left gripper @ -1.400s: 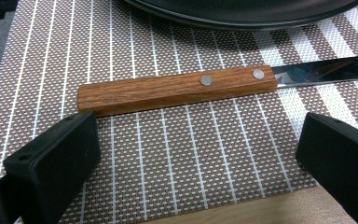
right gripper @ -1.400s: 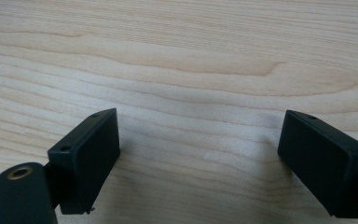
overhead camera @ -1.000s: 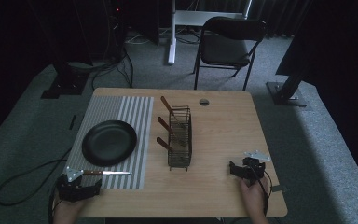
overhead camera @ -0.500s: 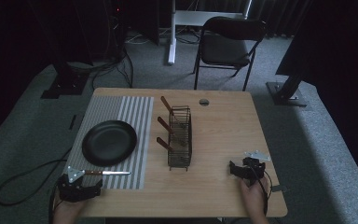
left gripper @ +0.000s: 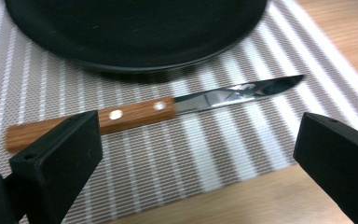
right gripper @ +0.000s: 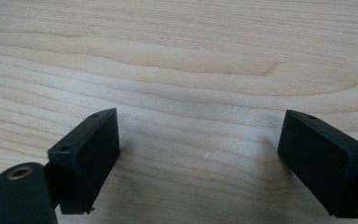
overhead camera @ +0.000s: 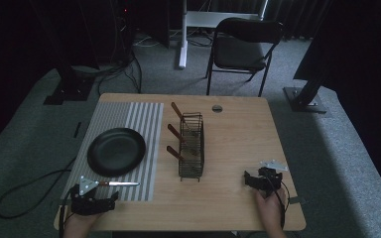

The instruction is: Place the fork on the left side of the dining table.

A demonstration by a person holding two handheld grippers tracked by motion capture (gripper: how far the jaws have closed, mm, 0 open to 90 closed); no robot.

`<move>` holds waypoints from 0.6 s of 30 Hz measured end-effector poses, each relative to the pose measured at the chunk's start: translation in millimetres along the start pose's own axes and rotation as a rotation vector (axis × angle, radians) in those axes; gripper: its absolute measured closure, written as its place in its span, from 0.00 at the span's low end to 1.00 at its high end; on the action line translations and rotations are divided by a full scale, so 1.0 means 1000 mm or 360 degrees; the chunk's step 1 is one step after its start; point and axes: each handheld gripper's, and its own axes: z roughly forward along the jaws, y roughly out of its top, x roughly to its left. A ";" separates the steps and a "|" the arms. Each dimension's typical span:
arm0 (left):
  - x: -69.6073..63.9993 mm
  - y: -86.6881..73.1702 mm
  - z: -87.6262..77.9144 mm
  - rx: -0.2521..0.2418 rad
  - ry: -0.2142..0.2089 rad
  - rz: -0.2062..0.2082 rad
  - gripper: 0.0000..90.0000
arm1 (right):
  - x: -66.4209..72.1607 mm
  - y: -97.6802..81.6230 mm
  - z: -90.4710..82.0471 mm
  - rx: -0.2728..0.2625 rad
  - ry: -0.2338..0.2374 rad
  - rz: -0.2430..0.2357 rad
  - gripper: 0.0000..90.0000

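Your left hand-held gripper (left gripper: 196, 163) sits at the near left corner of the counter (overhead camera: 238, 134), its jaws spread wide and holding nothing. Just ahead of them, in the left gripper view, lies the knife (left gripper: 154, 109): it rests flat on the striped mat (left gripper: 177, 154), crosswise to the jaws, its wooden handle toward the left jaw and its steel blade pointing to the right. None of it is touched by either jaw. From above, the knife (overhead camera: 118, 184) lies on the near edge of the mat (overhead camera: 129, 119), with your left hand-held gripper (overhead camera: 92, 203) just behind it.

Beyond the knife stands the black plate (left gripper: 135, 28), also on the mat; its rim is near the knife but apart from it. In the high view the plate (overhead camera: 116, 151) fills the middle of the mat.

To the right of the mat stands a wire rack (overhead camera: 191, 145) with three wooden handles sticking out of its left side.

Your right hand-held gripper (overhead camera: 260, 179) rests at the near right of the counter, well apart from the rack. Its jaws are also wide apart, with bare wood (right gripper: 182, 70) between them.
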 end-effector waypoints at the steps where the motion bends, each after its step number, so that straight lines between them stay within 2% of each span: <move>1: -0.005 0.004 -0.002 -0.0007 -0.0015 0.0032 0.01 | 0.000 0.000 0.000 0.0000 0.0001 -0.0001 0.14; 6: -0.013 0.013 -0.004 -0.0027 -0.0057 0.0048 0.01 | 0.000 0.000 0.000 0.0000 0.0000 0.0000 0.14; 7: -0.016 0.017 -0.003 -0.0031 -0.0098 0.0039 0.01 | 0.000 0.000 0.000 0.0000 0.0000 0.0000 0.14; 10: -0.020 0.021 -0.003 -0.0037 -0.0126 0.0039 0.01 | 0.000 0.000 0.000 0.0000 -0.0001 0.0000 0.14; 18: -0.039 0.033 0.000 -0.0011 -0.0197 0.0123 0.03 | 0.000 0.000 0.000 0.0000 -0.0001 0.0000 0.14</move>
